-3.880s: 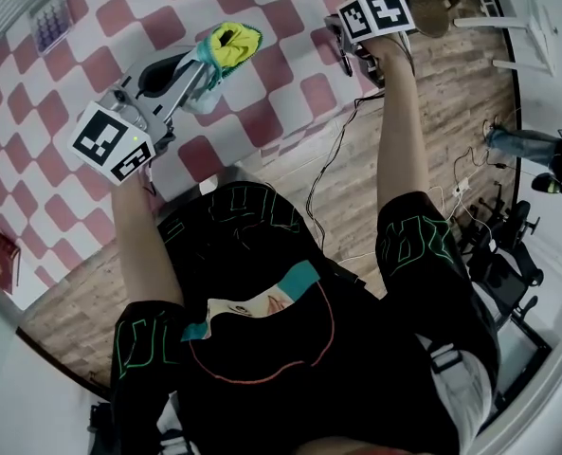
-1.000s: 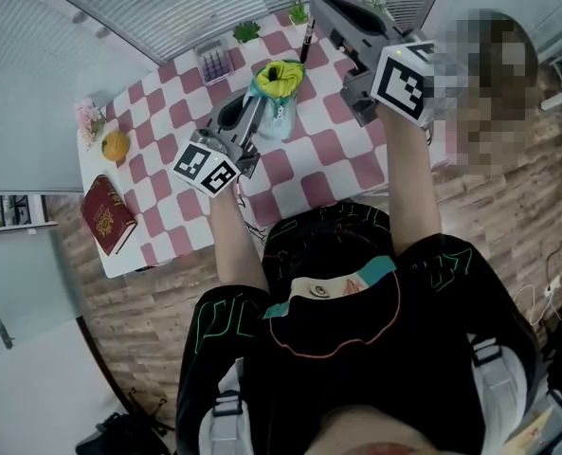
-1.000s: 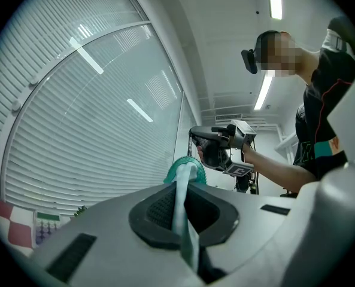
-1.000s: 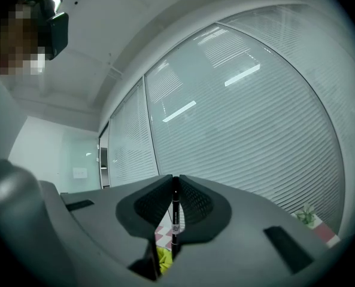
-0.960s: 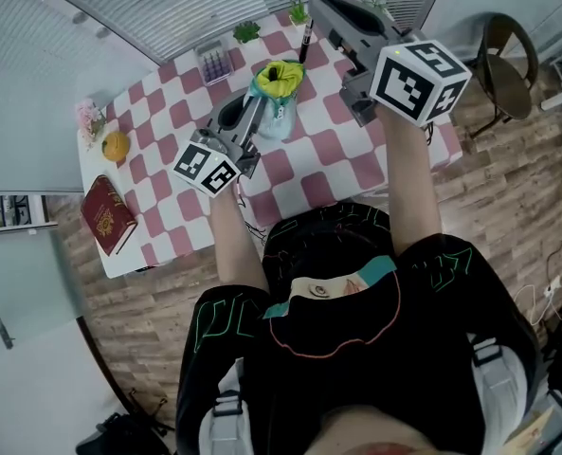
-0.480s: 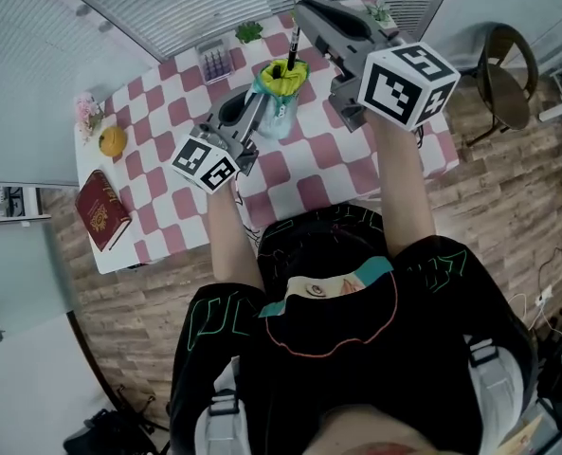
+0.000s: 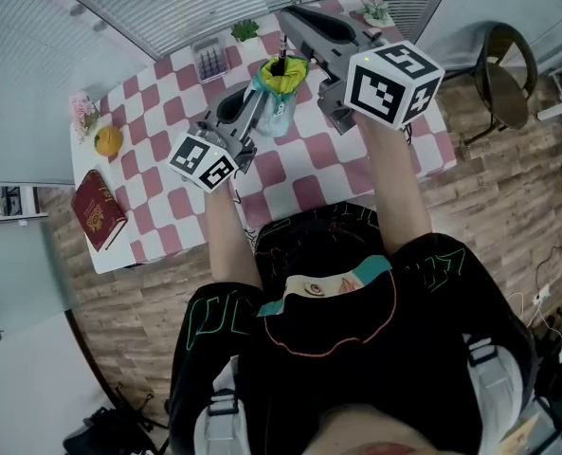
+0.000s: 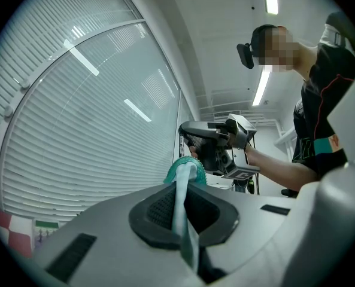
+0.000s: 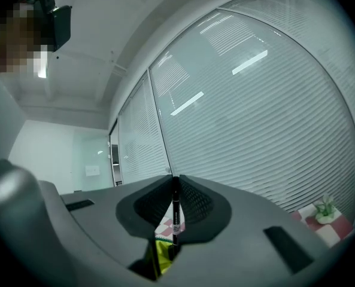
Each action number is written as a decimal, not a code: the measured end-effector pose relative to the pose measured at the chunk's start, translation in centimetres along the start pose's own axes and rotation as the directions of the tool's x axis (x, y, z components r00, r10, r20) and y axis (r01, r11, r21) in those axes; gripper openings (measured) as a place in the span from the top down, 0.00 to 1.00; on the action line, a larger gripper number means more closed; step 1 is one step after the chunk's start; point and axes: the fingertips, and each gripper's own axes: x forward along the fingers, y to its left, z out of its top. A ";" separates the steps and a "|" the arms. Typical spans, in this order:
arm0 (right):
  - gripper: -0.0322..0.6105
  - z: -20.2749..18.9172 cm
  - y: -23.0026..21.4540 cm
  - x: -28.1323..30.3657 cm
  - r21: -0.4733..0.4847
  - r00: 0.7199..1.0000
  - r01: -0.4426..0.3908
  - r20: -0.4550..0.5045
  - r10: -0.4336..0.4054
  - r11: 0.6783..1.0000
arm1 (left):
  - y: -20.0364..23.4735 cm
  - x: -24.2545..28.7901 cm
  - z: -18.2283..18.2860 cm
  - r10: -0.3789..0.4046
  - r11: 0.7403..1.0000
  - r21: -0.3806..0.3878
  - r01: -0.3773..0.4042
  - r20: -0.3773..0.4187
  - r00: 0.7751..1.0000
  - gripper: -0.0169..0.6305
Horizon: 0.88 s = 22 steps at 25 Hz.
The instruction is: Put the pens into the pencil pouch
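In the head view my left gripper (image 7: 260, 102) is shut on the rim of the teal pencil pouch (image 7: 276, 102), holding it upright with its yellow lining (image 7: 285, 76) open upward. In the left gripper view the teal edge (image 8: 183, 211) runs between the closed jaws of my left gripper (image 8: 186, 181). My right gripper (image 7: 288, 28) is shut on a black pen (image 7: 281, 57) that hangs upright, its lower end at the pouch mouth. The right gripper view shows the pen (image 9: 175, 211) pinched in my right gripper (image 9: 174, 181), with the yellow lining (image 9: 159, 256) just under it.
The table (image 7: 299, 173) has a pink-and-white checked cloth. A red book (image 7: 96, 221), an orange fruit (image 7: 107, 140) and flowers (image 7: 80, 112) lie at its left. A pen box (image 7: 208, 58) and two small plants (image 7: 245, 29) (image 7: 377, 9) stand at the back. A chair (image 7: 503, 69) is at right.
My right gripper has carried the pen left and slightly down, from beside the pouch to right over its yellow mouth. The left gripper and pouch have stayed put.
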 end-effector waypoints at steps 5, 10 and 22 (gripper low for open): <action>0.89 -0.6 -0.3 0.1 0.005 1.000 0.000 -0.008 0.000 1.000 | 0.0 0.6 -0.2 -0.001 1.000 0.004 0.001 -0.004 1.000 0.97; 0.89 -1.6 -0.9 0.1 0.011 1.000 0.007 -0.024 -0.007 1.000 | 0.0 1.0 0.1 -0.006 1.000 0.006 0.006 0.010 1.000 0.97; 0.89 -5.6 -0.6 0.4 0.024 0.989 0.008 -0.148 -0.004 1.000 | 0.2 0.8 1.1 0.012 1.000 0.010 -0.012 0.049 0.999 0.97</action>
